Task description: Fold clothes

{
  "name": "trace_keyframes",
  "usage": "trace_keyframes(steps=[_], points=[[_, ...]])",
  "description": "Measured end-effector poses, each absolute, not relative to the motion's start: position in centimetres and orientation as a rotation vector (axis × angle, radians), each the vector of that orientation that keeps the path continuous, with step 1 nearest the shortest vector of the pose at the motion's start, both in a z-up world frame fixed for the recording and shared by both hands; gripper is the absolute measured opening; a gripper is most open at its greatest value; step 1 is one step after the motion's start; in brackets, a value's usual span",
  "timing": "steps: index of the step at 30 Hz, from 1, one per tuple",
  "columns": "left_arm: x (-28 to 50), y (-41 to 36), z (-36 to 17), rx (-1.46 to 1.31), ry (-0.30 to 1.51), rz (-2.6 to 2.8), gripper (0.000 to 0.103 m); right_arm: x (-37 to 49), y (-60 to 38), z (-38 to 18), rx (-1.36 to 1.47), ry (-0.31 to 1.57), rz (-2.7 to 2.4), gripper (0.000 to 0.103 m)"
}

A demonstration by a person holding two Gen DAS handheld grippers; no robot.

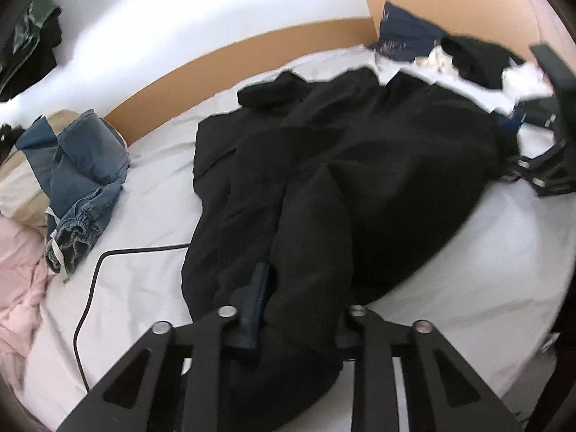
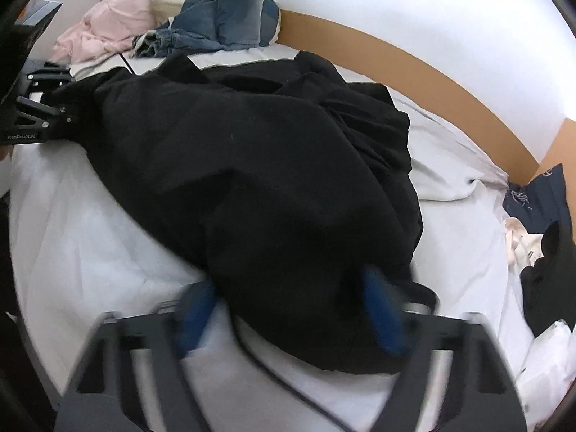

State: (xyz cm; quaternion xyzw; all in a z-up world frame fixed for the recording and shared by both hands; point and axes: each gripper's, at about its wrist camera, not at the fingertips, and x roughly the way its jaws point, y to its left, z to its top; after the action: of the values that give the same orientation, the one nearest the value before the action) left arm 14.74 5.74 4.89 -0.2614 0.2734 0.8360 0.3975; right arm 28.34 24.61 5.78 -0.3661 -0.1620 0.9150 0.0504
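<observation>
We're on a white-sheeted bed (image 1: 151, 216); left gripper (image 1: 288, 309) pinches the soft black garment (image 1: 342, 165), right gripper (image 2: 288, 309) spread wide around its edge.

- A black garment (image 1: 342, 180) lies spread on a white bed (image 1: 151, 216).
- The left tool (image 1: 291, 309) has its jaws around bunched black fabric.
- Blue denim (image 1: 82, 165) lies at left.
- A black cable (image 1: 93, 288) runs beside it.

We're in a bedroom at home: a bed with a pale sheet (image 1: 151, 208), a tan wooden bed frame (image 1: 201, 61) curving along a white wall (image 1: 180, 10), and laundry heaped about, with denim jeans (image 1: 82, 165), a pink garment (image 2: 104, 21) and a big black garment (image 2: 252, 165) spread across the mattress.
</observation>
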Motion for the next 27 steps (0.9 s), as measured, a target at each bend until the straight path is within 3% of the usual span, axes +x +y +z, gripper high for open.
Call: trace_keyframes(steps=[1, 3, 7, 19, 27], points=[[15.1, 5.4, 5.4, -0.651, 0.658, 2.118, 0.019, 28.5, 24.6, 6.0, -1.105, -0.482, 2.791, 0.027], [15.8, 4.8, 6.4, -0.622, 0.618, 2.136, 0.016, 28.9, 24.1, 6.4, -1.082, -0.487, 2.796, 0.02], [16.6, 4.0, 7.7, -0.596, 0.59, 2.154, 0.014, 30.1, 23.0, 7.8, -1.022, -0.517, 2.806, 0.012], [21.3, -1.0, 13.2, -0.433, 0.426, 2.133, 0.014, 38.8, 21.0, 15.8, -0.912, -0.543, 2.901, 0.006], [19.5, -0.2, 14.1, -0.495, 0.527, 2.056, 0.014, 36.5, 22.6, 16.9, -1.115, -0.557, 2.93, 0.006]])
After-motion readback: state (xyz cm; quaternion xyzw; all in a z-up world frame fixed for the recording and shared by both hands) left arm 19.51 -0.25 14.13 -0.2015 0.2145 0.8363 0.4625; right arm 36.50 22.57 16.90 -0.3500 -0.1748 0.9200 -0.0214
